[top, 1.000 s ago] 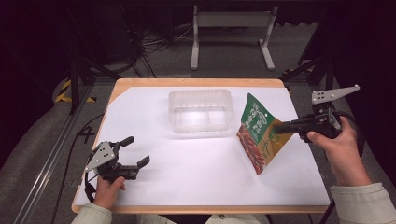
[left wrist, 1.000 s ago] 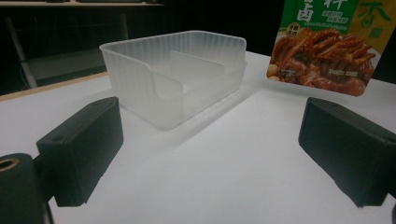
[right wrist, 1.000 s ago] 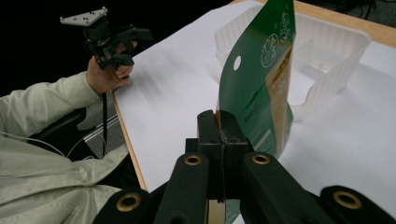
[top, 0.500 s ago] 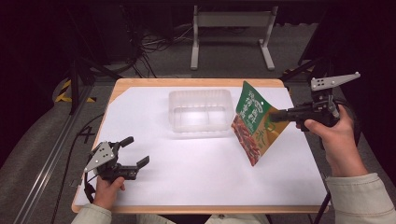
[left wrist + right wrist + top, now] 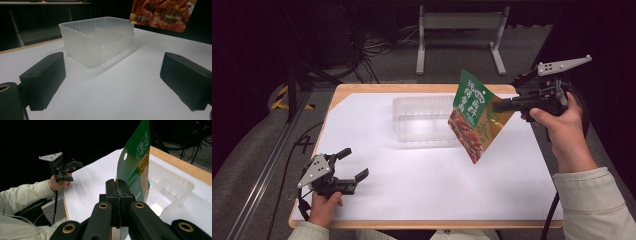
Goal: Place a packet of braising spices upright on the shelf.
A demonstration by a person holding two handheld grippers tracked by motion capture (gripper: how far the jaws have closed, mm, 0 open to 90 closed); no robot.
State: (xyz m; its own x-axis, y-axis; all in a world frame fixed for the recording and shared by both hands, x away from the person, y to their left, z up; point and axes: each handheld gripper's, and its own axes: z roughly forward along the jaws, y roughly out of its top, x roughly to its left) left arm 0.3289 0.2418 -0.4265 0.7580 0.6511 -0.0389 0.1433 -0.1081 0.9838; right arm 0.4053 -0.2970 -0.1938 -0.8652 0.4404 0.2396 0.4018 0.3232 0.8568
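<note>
Right gripper (image 5: 498,104) pinches the glossy green foil pouch (image 5: 473,116) mid-frame, beside the ribbed translucent plastic tray (image 5: 422,118); left gripper (image 5: 353,165), lower left, gapes.

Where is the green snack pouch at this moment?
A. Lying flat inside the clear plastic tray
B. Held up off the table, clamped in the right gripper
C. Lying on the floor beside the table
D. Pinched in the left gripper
B: the right gripper has its jaws shut on the edge of the snack pouch, which hangs above the white table beside the clear plastic tray.
</note>
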